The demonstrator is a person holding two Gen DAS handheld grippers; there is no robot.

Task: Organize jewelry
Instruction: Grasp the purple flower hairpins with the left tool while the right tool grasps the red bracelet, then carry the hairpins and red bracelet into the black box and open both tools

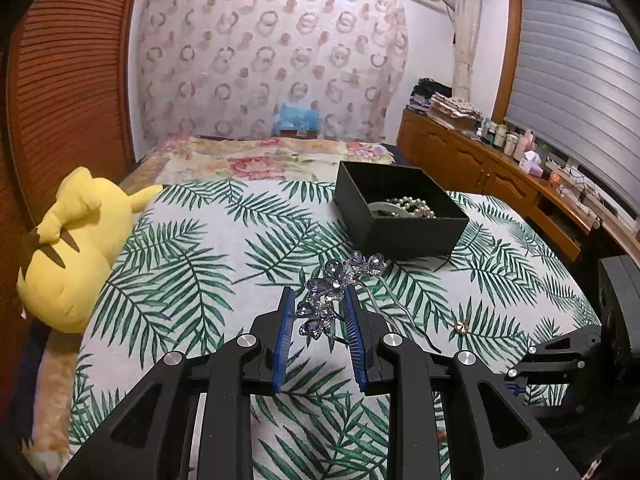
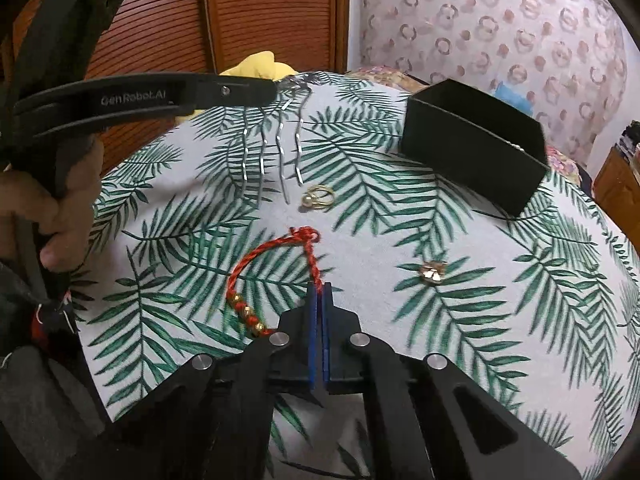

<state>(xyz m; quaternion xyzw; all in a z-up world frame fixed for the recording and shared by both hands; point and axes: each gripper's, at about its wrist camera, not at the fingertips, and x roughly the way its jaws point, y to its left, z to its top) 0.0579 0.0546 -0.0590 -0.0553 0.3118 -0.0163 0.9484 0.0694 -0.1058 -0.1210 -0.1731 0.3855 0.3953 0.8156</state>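
Note:
My left gripper (image 1: 318,292) is shut on purple crystal flower hairpins (image 1: 322,276), held over the leaf-print bedspread (image 1: 192,264). In the right wrist view their wavy silver prongs (image 2: 280,152) hang down from it. My right gripper (image 2: 320,292) is shut, its blue pads pinching the loose cord end of a red braided bracelet (image 2: 256,260) with gold beads that lies on the spread. A black open box (image 1: 404,232) holds pearls (image 1: 412,205) and a pale bangle. A gold pearl ring (image 2: 318,198) and a small gold ornament (image 2: 432,272) lie loose near the box (image 2: 472,148).
A yellow plush toy (image 1: 80,240) lies at the bed's left edge beside a slatted wooden door (image 1: 68,80). A wooden cabinet (image 1: 480,168) with bottles runs along the right wall. A person's hand (image 2: 60,208) grips the left gripper's handle.

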